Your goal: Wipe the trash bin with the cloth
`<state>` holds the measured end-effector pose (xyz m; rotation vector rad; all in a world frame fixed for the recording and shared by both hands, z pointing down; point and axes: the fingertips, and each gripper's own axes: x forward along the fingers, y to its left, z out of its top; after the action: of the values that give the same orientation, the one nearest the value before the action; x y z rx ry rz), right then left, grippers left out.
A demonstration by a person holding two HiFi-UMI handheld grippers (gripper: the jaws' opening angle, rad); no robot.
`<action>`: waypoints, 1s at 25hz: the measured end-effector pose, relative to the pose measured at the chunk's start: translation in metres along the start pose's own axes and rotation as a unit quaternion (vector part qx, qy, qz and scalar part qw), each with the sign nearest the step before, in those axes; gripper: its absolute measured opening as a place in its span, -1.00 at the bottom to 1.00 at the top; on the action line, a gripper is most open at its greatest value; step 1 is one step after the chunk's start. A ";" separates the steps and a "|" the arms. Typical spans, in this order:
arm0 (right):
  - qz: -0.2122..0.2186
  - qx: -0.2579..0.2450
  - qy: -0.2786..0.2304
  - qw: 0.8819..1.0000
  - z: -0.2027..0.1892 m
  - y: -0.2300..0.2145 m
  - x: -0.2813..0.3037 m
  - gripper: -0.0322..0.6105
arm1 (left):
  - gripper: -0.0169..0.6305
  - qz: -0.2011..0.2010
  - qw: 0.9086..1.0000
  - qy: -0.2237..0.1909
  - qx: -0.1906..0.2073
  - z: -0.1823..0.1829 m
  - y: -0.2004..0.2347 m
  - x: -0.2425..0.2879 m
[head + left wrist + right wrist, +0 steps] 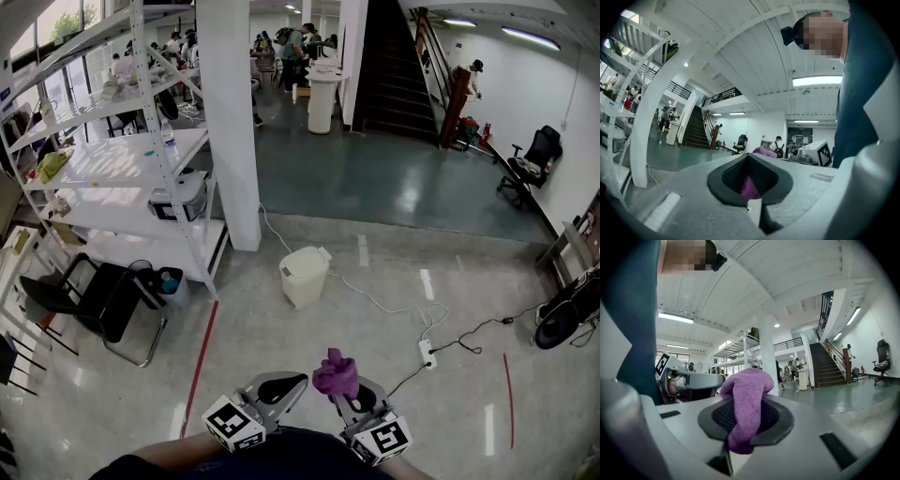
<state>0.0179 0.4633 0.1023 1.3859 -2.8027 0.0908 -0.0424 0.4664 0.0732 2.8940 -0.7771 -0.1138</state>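
The purple cloth (336, 373) is bunched up close to the person's body at the bottom of the head view. My right gripper (343, 392) is shut on the cloth (743, 404), which bulges above the pads and hangs down toward the camera. My left gripper (298, 382) points at the same bundle with its jaws together, and a purple strip of cloth (749, 187) shows pinched between its pads. The white lidded trash bin (304, 275) stands on the floor well ahead of both grippers, beside the pillar.
A white pillar (230, 122) rises behind the bin. White shelving (141, 159) and a black chair (103, 298) fill the left. A cable runs from the bin to a power strip (427, 353). Red floor lines (200, 366) flank the path. Stairs (398, 66) rise at the back.
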 end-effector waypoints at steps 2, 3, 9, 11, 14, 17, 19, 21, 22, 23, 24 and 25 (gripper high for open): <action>0.001 -0.002 -0.001 1.000 0.001 -0.002 0.000 -0.66 | -0.95 0.002 1.000 -0.001 -0.007 0.002 -0.001 0.002; 0.001 -0.003 -0.002 1.000 0.001 -0.002 -0.001 -0.66 | -0.95 0.002 1.000 -0.001 -0.009 0.002 -0.001 0.002; 0.005 -0.001 0.001 1.000 0.002 -0.002 -0.002 -0.66 | -0.95 0.004 1.000 0.003 0.005 -0.002 -0.001 0.002; 0.009 0.000 0.005 1.000 0.001 -0.002 -0.002 -0.66 | -0.95 0.004 1.000 0.001 -0.006 0.003 -0.003 0.005; 0.013 0.005 0.009 1.000 0.000 -0.003 -0.001 -0.66 | -0.95 0.005 1.000 0.001 -0.013 0.003 -0.004 0.006; 0.014 0.005 0.008 1.000 0.000 -0.007 -0.004 -0.65 | -0.95 0.003 1.000 0.002 -0.009 0.002 -0.008 0.010; 0.014 0.006 0.009 1.000 -0.001 -0.012 -0.007 -0.65 | -0.95 0.004 1.000 0.004 -0.011 0.001 -0.009 0.014; 0.016 0.007 0.010 1.000 -0.002 -0.017 -0.008 -0.66 | -0.95 0.005 1.000 0.006 -0.011 0.001 -0.010 0.019; 0.017 0.007 0.011 1.000 -0.002 -0.019 -0.009 -0.65 | -0.95 0.006 1.000 0.007 -0.012 0.001 -0.011 0.021; 0.018 0.008 0.011 1.000 -0.002 -0.022 -0.011 -0.65 | -0.95 0.007 1.000 0.007 -0.013 0.001 -0.012 0.024; 0.020 0.008 0.011 1.000 -0.002 -0.025 -0.012 -0.66 | -0.95 0.008 1.000 0.008 -0.012 0.002 -0.013 0.027; 0.021 0.008 0.010 1.000 -0.002 -0.028 -0.014 -0.65 | -0.95 0.010 1.000 0.008 -0.011 0.002 -0.015 0.030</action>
<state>0.0487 0.4579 0.1054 1.3211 -2.8219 0.1276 -0.0096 0.4640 0.0681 2.8618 -0.7960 -0.0967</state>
